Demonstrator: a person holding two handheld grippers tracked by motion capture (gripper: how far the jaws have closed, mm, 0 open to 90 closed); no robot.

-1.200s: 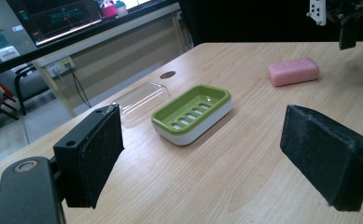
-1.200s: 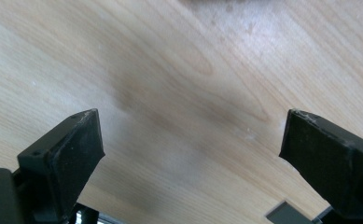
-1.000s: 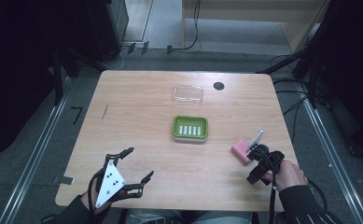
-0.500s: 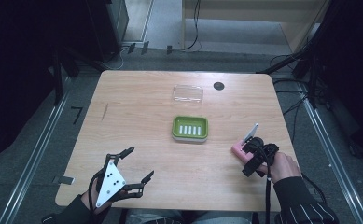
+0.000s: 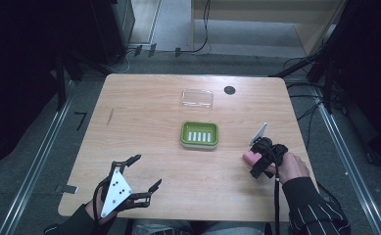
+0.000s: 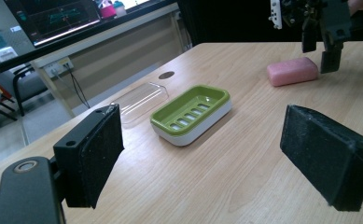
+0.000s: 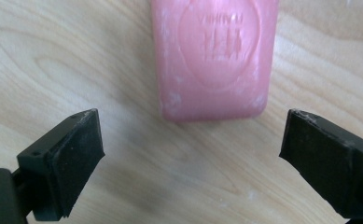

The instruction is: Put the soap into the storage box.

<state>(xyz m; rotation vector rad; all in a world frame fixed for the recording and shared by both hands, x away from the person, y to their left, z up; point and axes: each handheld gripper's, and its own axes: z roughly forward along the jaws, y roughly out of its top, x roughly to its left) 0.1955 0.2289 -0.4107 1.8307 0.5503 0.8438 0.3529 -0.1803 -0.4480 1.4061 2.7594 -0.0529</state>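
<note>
At lower left of the high view, the left tool rests spread on the worktop. At right, the right tool hangs spread just short of the soap. The dish sits at centre, lid beyond.

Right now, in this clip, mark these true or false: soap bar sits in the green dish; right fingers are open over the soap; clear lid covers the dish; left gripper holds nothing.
1. The pink soap bar lies in the green soap dish. False: it lies on the table, right of the dish.
2. The right gripper has its fingers open above the soap. True.
3. The clear lid covers the dish. False: it lies apart, behind it.
4. The left gripper is open and holds nothing. True.
</note>
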